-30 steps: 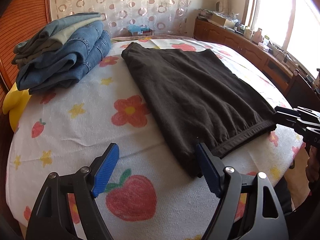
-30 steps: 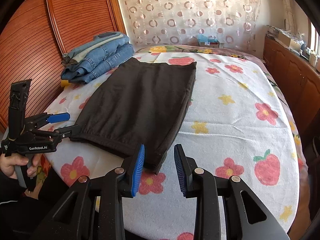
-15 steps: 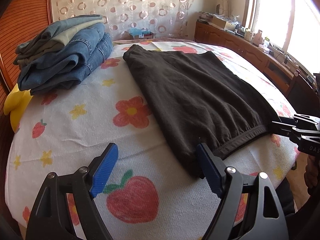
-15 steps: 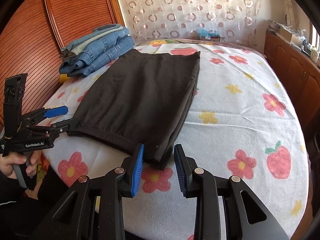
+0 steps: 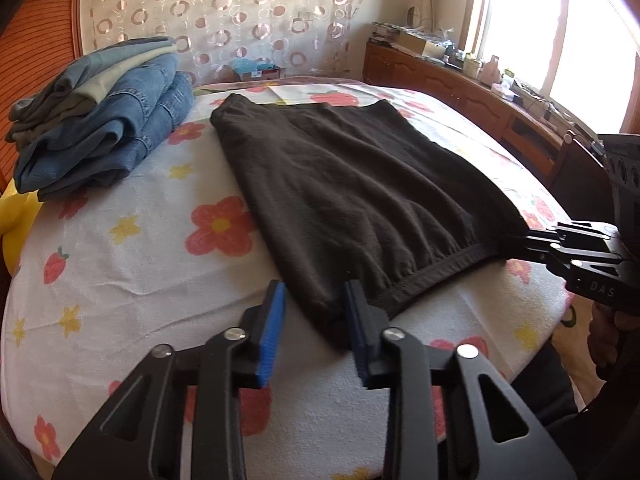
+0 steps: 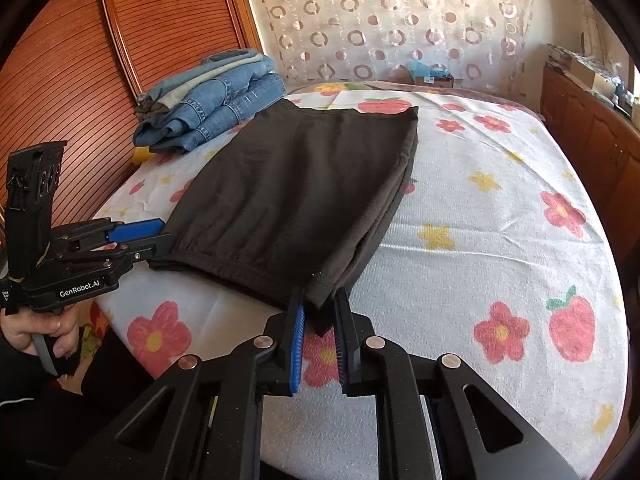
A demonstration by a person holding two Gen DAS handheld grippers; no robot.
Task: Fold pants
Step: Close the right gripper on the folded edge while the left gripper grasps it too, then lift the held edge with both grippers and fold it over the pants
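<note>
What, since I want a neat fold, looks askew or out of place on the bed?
Nothing serious. The black pants lie flat, but lower layers peek out along the side farthest from the jeans pile, so the fold isn't flush. That pile is loosely stacked.

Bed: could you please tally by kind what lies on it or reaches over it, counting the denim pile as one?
Black pants: 1
Pile of folded jeans: 1
Yellow thing beside the pile: 1
Tongs: 2, left tongs and right tongs, both just closing with a pants corner between
Total: 5
</note>
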